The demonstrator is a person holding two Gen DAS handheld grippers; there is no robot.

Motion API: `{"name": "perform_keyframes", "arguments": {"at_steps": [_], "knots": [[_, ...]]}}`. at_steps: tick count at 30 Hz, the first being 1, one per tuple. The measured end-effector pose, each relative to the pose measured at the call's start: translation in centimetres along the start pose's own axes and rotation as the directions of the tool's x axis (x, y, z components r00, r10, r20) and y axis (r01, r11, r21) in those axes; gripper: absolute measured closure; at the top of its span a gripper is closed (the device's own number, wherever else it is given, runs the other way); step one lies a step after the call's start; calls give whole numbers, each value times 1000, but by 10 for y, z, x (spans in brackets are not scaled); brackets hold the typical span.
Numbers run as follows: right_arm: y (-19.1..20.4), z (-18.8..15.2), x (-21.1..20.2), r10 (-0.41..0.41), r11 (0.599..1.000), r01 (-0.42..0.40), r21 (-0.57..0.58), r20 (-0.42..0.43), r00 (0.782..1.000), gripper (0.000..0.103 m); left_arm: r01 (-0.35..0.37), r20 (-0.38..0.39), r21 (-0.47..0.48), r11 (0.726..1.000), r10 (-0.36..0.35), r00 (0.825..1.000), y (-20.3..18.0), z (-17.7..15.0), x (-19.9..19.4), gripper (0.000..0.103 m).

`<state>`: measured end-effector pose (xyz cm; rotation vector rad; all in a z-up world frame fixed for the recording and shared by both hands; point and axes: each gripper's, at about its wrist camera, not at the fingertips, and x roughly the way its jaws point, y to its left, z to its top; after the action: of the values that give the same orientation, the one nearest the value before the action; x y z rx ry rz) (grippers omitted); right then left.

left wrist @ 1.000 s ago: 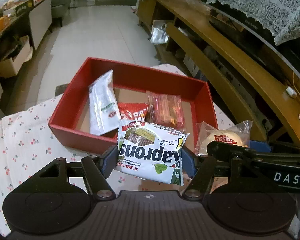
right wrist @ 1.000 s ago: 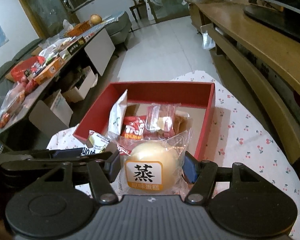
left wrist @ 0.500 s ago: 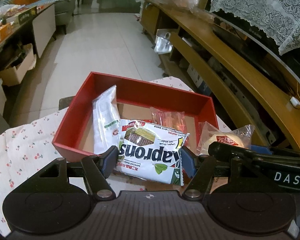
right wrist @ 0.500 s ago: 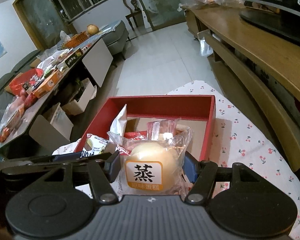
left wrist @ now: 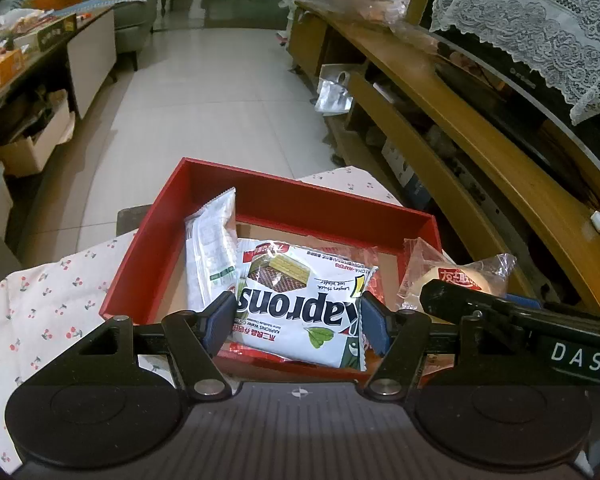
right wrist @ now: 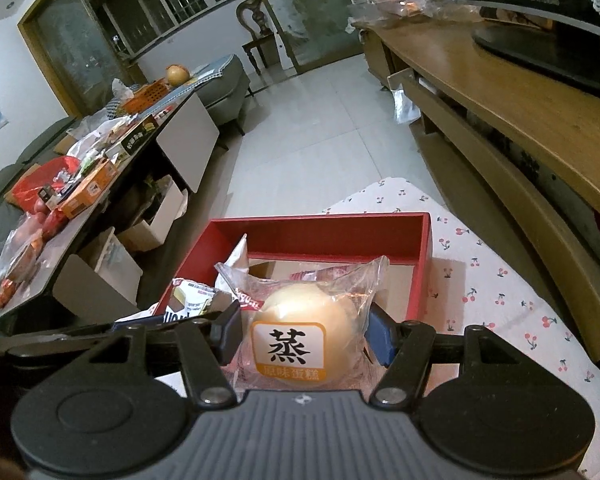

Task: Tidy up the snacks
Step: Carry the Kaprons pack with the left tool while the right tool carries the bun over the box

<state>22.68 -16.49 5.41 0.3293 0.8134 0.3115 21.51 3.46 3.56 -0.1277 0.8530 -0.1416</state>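
A: What does the left claw (left wrist: pixel 298 320) have?

B: It pinches the white Kaprons wafer packet (left wrist: pixel 304 306), held above the near wall of the red box (left wrist: pixel 320 208).

A: And the right claw (right wrist: pixel 302 334)?

B: Clamped on a wrapped steamed cake (right wrist: pixel 304 328), just short of the box, over the cherry-print cloth (right wrist: pixel 500 292).

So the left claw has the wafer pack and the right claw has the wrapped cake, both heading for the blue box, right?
Nearly. The box is red, not blue, as the left wrist view shows. The left claw does hold the wafer pack, and the right claw holds the wrapped cake.
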Motion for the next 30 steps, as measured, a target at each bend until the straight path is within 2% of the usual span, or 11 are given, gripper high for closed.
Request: {"name": "perform_keyframes", "arguments": {"at_steps": [30], "knots": [[-8,13,33,-22,999,22,24,-10,1000,30,-36,-27,-34,999,35,999,3,13,34,32]]}}
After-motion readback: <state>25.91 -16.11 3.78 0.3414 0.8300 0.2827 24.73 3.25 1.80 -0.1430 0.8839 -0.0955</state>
